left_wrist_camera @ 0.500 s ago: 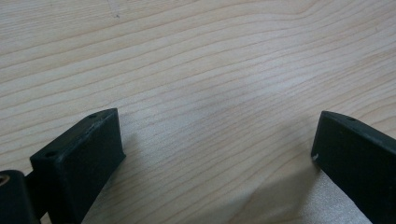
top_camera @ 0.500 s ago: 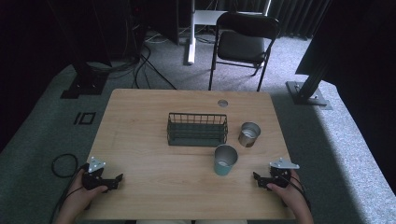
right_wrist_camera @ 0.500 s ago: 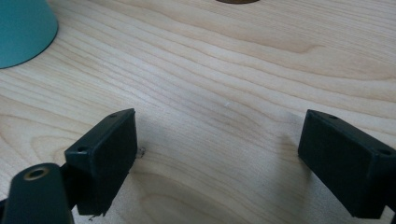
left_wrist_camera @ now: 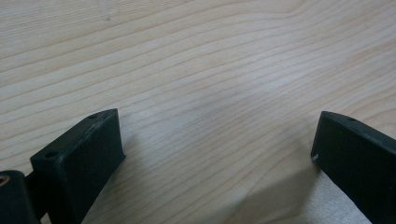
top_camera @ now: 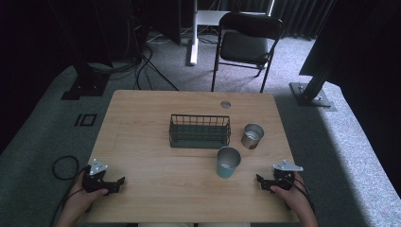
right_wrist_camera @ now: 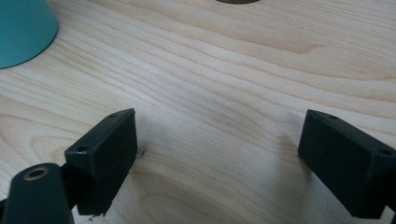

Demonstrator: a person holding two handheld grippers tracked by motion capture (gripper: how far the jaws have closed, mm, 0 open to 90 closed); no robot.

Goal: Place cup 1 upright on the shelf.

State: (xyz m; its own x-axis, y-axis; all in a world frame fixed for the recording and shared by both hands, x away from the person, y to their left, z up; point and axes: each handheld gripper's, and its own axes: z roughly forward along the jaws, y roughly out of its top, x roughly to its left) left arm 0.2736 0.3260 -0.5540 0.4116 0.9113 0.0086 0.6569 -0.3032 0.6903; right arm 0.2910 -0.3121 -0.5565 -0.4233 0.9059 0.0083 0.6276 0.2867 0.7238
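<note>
Both hands unmoved, left gripper [top_camera: 118,183] and right gripper [top_camera: 263,181] low on table [top_camera: 142,123], fingers apart.

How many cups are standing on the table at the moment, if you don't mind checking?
2. A teal cup stands in front of the wire basket's right end, and a metal cup stands just right of the basket. None seems hidden; the basket looks empty.
</note>
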